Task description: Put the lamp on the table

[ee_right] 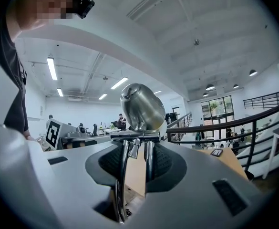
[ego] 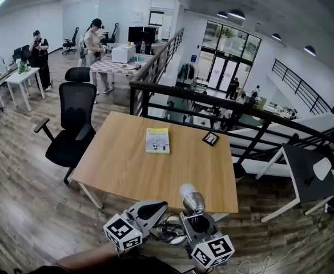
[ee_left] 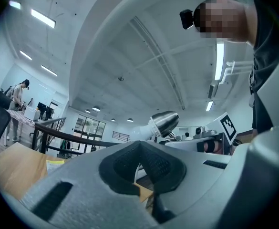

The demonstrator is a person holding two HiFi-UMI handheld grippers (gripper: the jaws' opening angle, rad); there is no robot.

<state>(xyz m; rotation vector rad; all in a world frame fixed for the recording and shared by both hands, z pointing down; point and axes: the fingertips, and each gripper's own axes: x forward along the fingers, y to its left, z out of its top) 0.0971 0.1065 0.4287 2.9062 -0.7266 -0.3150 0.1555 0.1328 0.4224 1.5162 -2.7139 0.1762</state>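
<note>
R gripper (ego: 194, 216) fingers pinch the lamp (ego: 193, 201) by its thin metal rods, just under the head. It's held in the air, just short of the table (ego: 121, 170) near edge. L gripper (ego: 162, 206) fingers pressed together, empty. Lamp prob top-heavy, rods stiff but slick, bulb fragile — keep grip on rods.

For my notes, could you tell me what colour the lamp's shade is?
The lamp has a shiny silver shade; see right gripper view.

l gripper (ee_left: 140, 151) jaws shut; r gripper (ee_right: 137, 151) jaws clamped on lamp (ee_right: 140, 106) stem.
</note>
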